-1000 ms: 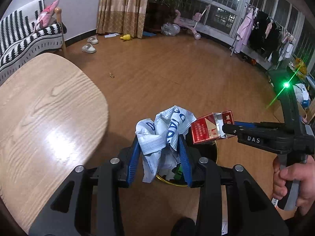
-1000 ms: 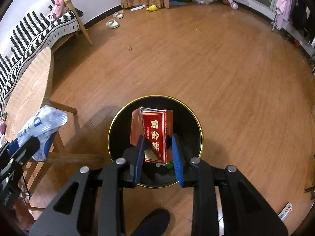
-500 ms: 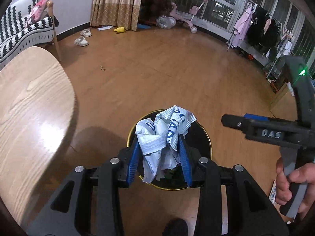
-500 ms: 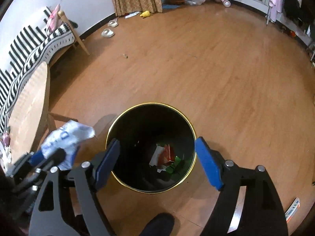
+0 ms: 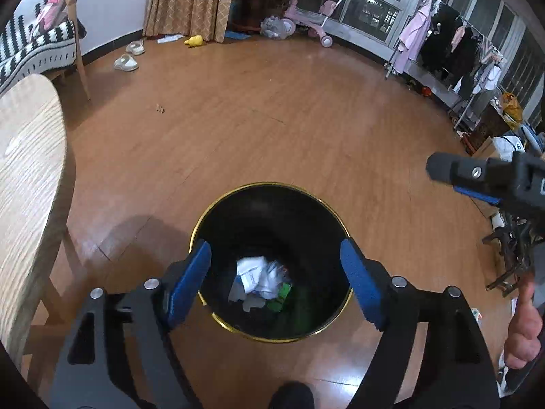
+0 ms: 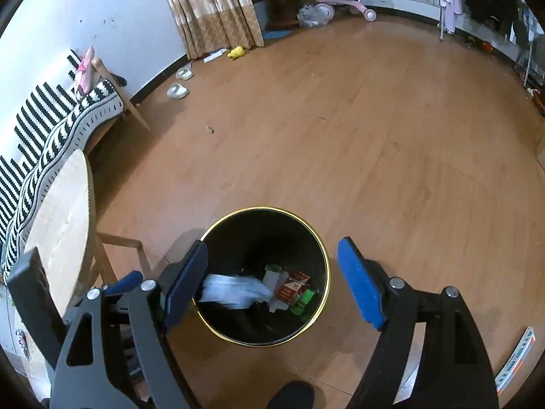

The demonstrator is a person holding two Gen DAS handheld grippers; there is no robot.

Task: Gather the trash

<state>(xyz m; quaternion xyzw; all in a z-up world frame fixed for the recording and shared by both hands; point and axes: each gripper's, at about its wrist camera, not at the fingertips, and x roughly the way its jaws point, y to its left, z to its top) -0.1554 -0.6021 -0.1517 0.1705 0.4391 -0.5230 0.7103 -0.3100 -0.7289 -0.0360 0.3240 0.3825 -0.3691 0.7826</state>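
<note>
So both sets of jaws hang over the bin with nothing in them. The left gripper (image 5: 275, 284) is opening right now, blue pads spread wide either side of the bin mouth, nothing between them. The right gripper (image 6: 272, 281) is spread just as wide and empty too.

The white crumpled wrapper (image 5: 256, 274) is down in the black bin (image 5: 218, 201), blurred in both views, so I'd guess it hasn't settled. In the right wrist view the wrapper (image 6: 233, 290) looks stretched sideways, long axis running left to right, the left end tucked behind the left pad. The red cigarette pack (image 6: 293, 288) lies at the bottom just right of it, tilted, long axis going from near-left to far-right, next to a bit of green packaging (image 6: 303, 301).

What could go wrong: not much in the bin itself, it's deep. The wrapper is light though, so it might snag on the gold rim or the pad on that side rather than drop clean. And the table (image 5: 27, 184) edge is near on the left, so a careless swing back could knock the gripper on it. Can't tell from here what trash is left to collect.
</note>
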